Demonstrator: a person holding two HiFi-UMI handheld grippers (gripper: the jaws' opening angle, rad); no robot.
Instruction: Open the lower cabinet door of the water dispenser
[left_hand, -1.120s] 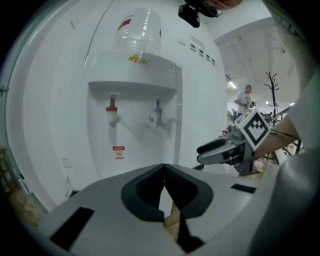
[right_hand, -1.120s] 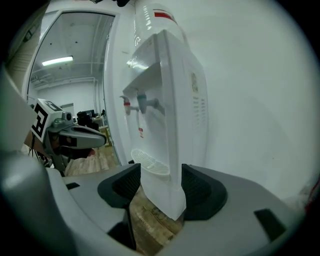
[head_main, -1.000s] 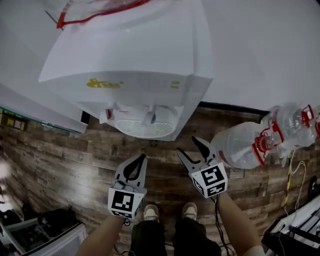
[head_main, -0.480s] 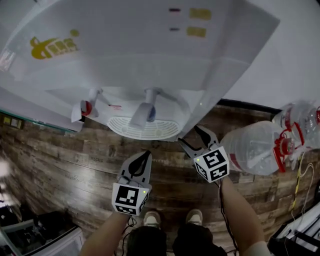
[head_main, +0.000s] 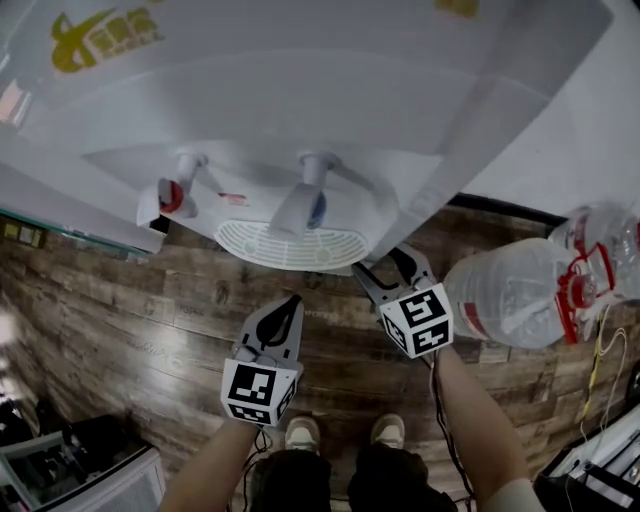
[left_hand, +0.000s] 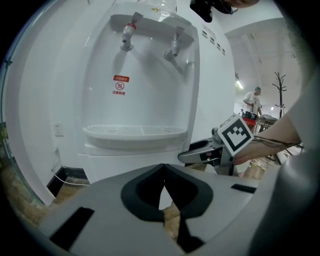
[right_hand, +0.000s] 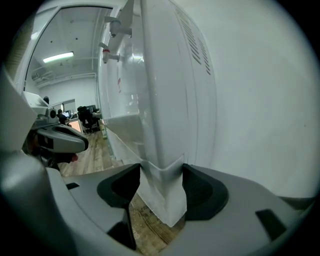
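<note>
While two clear plastic bottles (head_main: 505, 295) lie on their sides on the plank floor (head_main: 120, 300) to the right, their red caps (head_main: 578, 290) pointing away from the water dispenser (head_main: 300, 100), I cannot tell whether they hold any water. That dispenser is a smooth white plastic cabinet with rounded edges. A yellow logo (head_main: 100, 40) is printed on its top front, too blurred to read. Under the overhang sit a red-tipped tap (head_main: 172, 195) and a blue-tipped tap (head_main: 312, 205), above a half-round drip tray (head_main: 290, 245) with a slotted grille. In the left gripper view a small red-and-white warning sticker (left_hand: 119, 85) is stuck on the recessed back wall between the taps and the tray, its print too small to make out.

The lower cabinet door (left_hand: 120, 160) is the flat white panel just below the tray, lying flush with the body.

The left tool (head_main: 290, 303) hangs in front of the tray, apart from the dispenser, its jaws brought together at the tips with nothing between them. The right tool (head_main: 385, 265) is at the dispenser's front right corner (right_hand: 162, 195). Its jaws stand wide, one on each side of that corner, and the white panel fills the gap between the dark pads. Each tool carries a cube with black-and-white square markers.
</note>
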